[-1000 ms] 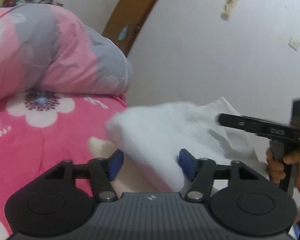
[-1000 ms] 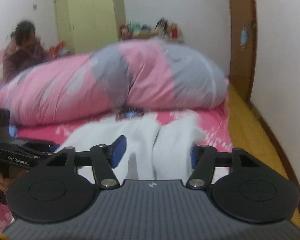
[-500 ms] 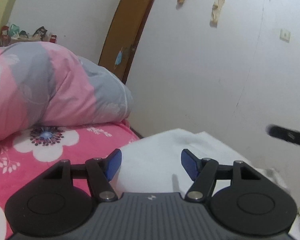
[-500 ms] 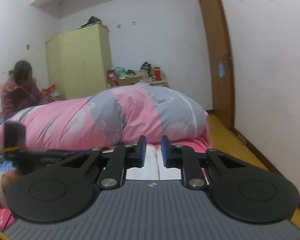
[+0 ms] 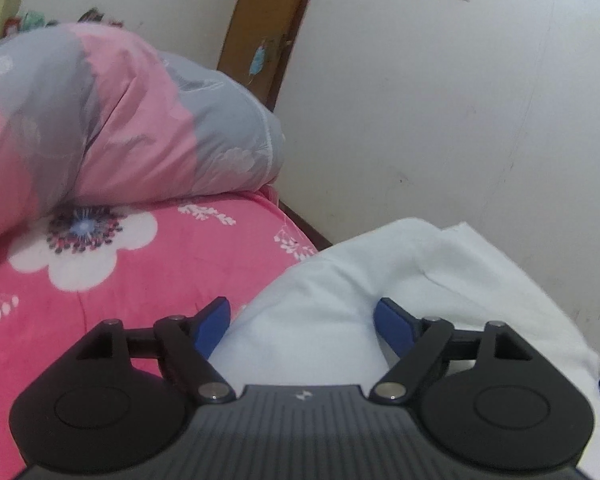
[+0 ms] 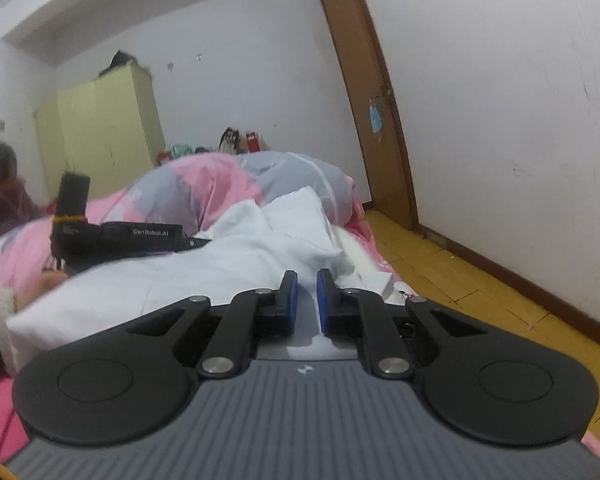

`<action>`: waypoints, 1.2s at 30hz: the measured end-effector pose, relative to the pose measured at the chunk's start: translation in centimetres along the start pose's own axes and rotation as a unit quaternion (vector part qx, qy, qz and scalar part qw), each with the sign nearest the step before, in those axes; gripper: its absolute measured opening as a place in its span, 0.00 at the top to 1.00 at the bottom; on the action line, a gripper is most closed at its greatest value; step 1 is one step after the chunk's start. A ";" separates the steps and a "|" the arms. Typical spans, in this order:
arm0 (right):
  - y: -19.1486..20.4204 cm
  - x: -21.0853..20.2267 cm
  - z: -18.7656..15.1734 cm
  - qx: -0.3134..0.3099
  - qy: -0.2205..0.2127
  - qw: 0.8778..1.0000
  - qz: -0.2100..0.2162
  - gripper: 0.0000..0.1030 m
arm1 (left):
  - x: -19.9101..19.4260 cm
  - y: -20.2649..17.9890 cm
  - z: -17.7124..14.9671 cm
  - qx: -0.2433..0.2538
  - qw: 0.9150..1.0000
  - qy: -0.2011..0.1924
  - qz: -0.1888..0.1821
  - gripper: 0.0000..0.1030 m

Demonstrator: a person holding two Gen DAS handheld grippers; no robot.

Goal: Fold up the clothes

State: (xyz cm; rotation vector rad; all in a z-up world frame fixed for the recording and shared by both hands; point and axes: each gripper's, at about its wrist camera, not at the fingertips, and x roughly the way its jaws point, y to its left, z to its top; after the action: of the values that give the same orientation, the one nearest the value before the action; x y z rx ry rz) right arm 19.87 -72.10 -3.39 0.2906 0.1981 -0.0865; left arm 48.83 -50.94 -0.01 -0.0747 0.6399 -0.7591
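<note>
Left gripper (image 5: pixel 302 318) fingers spread around the crumpled white cotton garment (image 5: pixel 400 276); right gripper (image 6: pixel 307 294) pinches its edge, bare yellow wooden floor (image 6: pixel 452 276) at 3 o'clock.

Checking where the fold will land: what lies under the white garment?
The white garment lies on the pink flowered bedspread, which shows beside it. The part beneath the cloth is covered. The right tool pinches the garment; the left tool is open around it.

Quilt (image 5: pixel 120 120): I log it at ten o'clock, pink and grey.
Sheet (image 5: pixel 140 272): pink, flowered.
Door (image 6: pixel 368 120): brown, one o'clock.
Wardrobe (image 6: pixel 100 132): yellow-green, ten o'clock.
</note>
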 end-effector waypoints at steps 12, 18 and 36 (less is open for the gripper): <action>4.3 -10.0 -0.4 0.007 -0.083 0.996 0.019 0.88 | -14.8 -0.1 2.3 0.033 0.996 -0.084 0.023 0.16; 8.1 -16.7 -4.1 0.043 -0.079 0.996 0.027 0.85 | -28.4 -1.6 -1.1 0.061 0.993 -0.102 -0.012 0.06; 23.4 -28.2 -7.4 -0.008 -0.012 1.000 -0.016 0.08 | -47.1 -5.0 -19.1 0.046 0.990 -0.125 0.049 0.00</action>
State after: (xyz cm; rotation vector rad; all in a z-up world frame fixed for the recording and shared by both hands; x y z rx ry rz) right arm -6.33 -46.00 1.98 0.2701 0.1805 -0.1197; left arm 9.20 -20.30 10.14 -0.0519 0.3673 -0.6699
